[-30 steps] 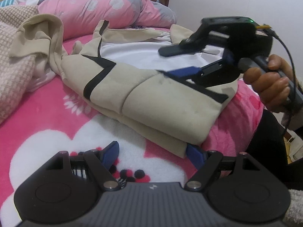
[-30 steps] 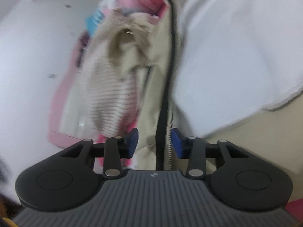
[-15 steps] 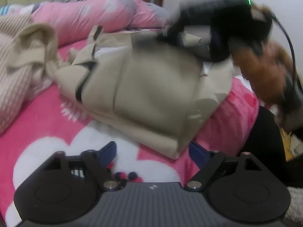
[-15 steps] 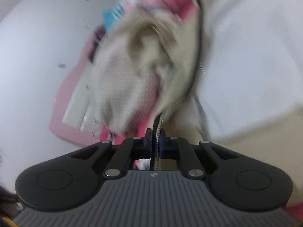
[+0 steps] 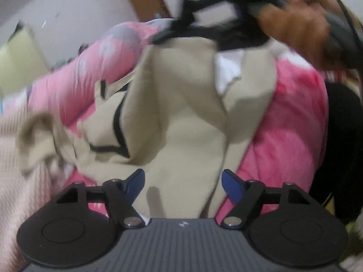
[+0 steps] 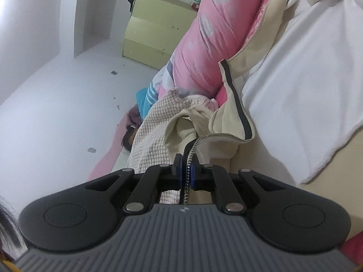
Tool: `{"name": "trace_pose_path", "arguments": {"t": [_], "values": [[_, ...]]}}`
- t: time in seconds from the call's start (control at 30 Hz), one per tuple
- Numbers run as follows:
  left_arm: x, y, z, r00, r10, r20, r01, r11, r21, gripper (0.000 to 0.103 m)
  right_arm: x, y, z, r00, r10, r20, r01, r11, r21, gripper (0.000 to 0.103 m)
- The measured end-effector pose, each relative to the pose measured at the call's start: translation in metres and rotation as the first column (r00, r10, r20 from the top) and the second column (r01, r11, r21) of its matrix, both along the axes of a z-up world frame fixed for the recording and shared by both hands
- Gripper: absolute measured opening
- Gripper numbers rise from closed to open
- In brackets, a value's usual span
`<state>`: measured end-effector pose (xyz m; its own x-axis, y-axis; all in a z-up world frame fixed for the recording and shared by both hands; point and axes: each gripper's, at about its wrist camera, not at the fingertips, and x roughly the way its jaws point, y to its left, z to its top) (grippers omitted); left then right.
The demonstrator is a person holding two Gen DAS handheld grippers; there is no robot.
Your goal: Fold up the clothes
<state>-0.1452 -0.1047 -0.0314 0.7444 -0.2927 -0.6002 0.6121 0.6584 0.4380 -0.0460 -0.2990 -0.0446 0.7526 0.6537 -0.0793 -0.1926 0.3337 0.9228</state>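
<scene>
Step in hand, as I judge it: lifting the zip front of the jacket [image 5: 186, 122] to turn one panel over the body, an early-to-middle fold.

Right gripper [image 6: 186, 172]: fingers clenched on the zip edge, metal teeth running straight up between the pads. Jaws have just been closing onto that edge. In the left view the same gripper sits at 1 o'clock, blurred, held by a hand [image 5: 299, 29], with cloth hanging from it.

Left gripper [image 5: 182, 181]: fingers released, spread to either side of the jacket's near hem. Cloth lies between them but the pads do not press it. Jaws have just been narrowing a little.

Jacket: beige, black piping, white lining [image 6: 301, 86] exposed where the front is turned back. It lies on the bed [image 5: 292, 136], on the pink blanket, partly raised toward 12–1 o'clock. Collar and one sleeve are bunched at 9 o'clock against a knitted throw [image 6: 154, 136]. Soft, limp, creases easily; the zip edge is the stiffest line.

Next move, judged: carry the held edge across and lay it flat. The left fingers would need to pin or grip the hem so that the body does not drag. Risk: the bunched sleeve folds in under the panel.

A rolled pink quilt [image 6: 204, 36] lies at 12 o'clock behind.
</scene>
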Motion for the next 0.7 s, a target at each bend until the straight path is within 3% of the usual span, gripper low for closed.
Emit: {"name": "trace_pose_path", "arguments": {"t": [0.1, 0.33, 0.4, 0.47, 0.57, 0.63, 0.7], "values": [[-0.004, -0.008, -0.007, 1.000, -0.007, 0.022, 0.006, 0.999, 0.048, 0.067, 0.008, 0.009, 0.000, 1.000, 0.007, 0.004, -0.007, 1.000, 0.000, 0.005], [-0.012, 0.003, -0.007, 0.999, 0.023, 0.030, -0.025, 0.997, 0.075, 0.055, 0.005, -0.004, 0.000, 1.000, -0.015, 0.015, 0.015, 0.999, -0.031, 0.005], [-0.014, 0.010, -0.005, 0.999, 0.046, 0.029, -0.048, 0.997, 0.060, 0.044, 0.002, -0.009, -0.003, 0.999, -0.031, 0.010, 0.032, 0.999, -0.037, 0.005], [-0.015, 0.014, -0.003, 0.997, 0.073, 0.030, -0.075, 0.996, 0.049, 0.020, 0.001, -0.009, -0.008, 0.999, -0.047, -0.006, 0.047, 0.996, -0.073, 0.005], [-0.018, 0.021, -0.003, 0.996, 0.087, 0.025, -0.087, 0.996, 0.032, 0.005, 0.003, -0.004, -0.015, 0.997, -0.065, -0.038, 0.058, 0.985, -0.160, 0.005], [-0.024, 0.028, 0.000, 0.995, 0.088, 0.043, -0.089, 0.996, 0.026, 0.003, 0.004, -0.002, -0.011, 0.996, -0.076, -0.042, 0.065, 0.975, -0.211, 0.005], [-0.033, 0.036, 0.006, 0.994, 0.085, 0.069, -0.086, 0.996, 0.013, 0.003, -0.004, -0.003, 0.003, 0.997, -0.071, 0.010, 0.071, 0.969, -0.237, 0.005]]}}
